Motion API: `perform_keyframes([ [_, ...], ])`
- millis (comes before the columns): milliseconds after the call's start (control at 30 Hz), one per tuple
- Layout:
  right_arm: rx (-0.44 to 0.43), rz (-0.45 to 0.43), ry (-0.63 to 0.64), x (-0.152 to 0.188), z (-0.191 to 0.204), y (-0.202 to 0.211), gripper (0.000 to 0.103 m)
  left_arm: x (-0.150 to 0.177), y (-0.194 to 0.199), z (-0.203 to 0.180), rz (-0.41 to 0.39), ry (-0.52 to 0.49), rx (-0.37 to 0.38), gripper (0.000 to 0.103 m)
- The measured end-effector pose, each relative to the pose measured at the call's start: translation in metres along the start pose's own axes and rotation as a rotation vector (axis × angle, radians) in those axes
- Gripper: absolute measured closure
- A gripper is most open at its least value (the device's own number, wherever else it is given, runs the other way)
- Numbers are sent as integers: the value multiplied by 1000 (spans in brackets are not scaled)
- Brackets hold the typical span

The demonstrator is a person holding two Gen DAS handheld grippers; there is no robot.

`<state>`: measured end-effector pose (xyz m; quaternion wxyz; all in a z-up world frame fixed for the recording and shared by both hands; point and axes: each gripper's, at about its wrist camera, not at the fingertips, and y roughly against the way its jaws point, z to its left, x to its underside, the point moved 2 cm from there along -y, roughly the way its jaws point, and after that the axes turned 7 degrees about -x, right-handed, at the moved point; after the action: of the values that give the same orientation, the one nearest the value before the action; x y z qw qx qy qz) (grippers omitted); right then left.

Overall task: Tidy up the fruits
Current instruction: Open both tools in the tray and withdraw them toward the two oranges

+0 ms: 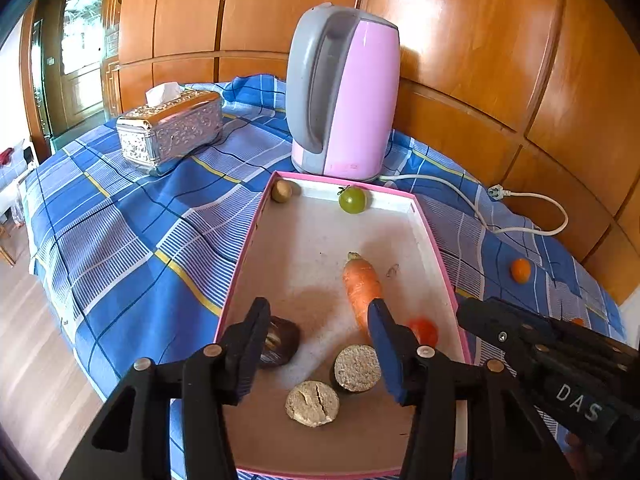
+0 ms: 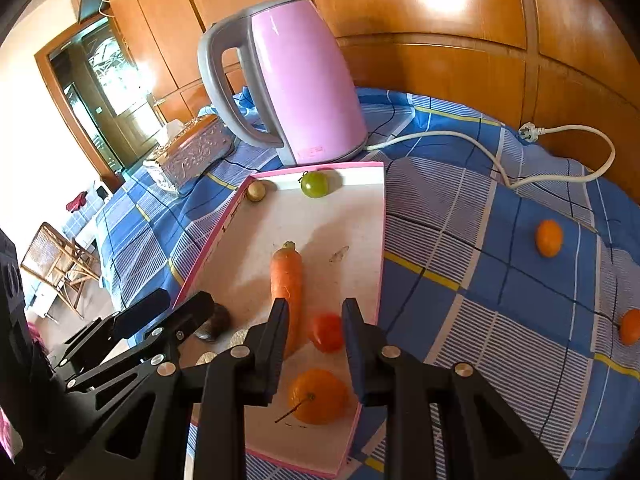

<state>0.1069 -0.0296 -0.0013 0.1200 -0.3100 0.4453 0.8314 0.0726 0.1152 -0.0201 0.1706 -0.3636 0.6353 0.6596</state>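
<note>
Both grippers, left [image 1: 320, 344] and right [image 2: 314, 340], hover spread and empty over the pink-rimmed tray [image 2: 382, 216] (carrot [image 2: 286, 276] inside); two oranges [image 2: 549, 237] lie outside.

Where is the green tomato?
The green tomato sits at the far end of the pink tray, just in front of the pink kettle, beside a small tan fruit.

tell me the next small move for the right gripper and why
Probably swing the right gripper, open and empty over the pink tray, rightward to the nearest small orange fruit. It and another lie loose on the cloth, outside the tray.
</note>
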Motion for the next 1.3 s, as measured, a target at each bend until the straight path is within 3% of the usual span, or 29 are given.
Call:
perform_keyframes([
  [433, 53, -21, -86, 31, -18, 24, 76, 13, 11, -19, 0, -39, 24, 52],
  [900, 140, -73, -90, 48, -29, 47, 71, 32, 23, -42, 10, -92, 51, 52],
  [1300, 206, -103, -186, 63, -62, 66, 71, 44, 28, -70, 17, -163, 91, 52],
])
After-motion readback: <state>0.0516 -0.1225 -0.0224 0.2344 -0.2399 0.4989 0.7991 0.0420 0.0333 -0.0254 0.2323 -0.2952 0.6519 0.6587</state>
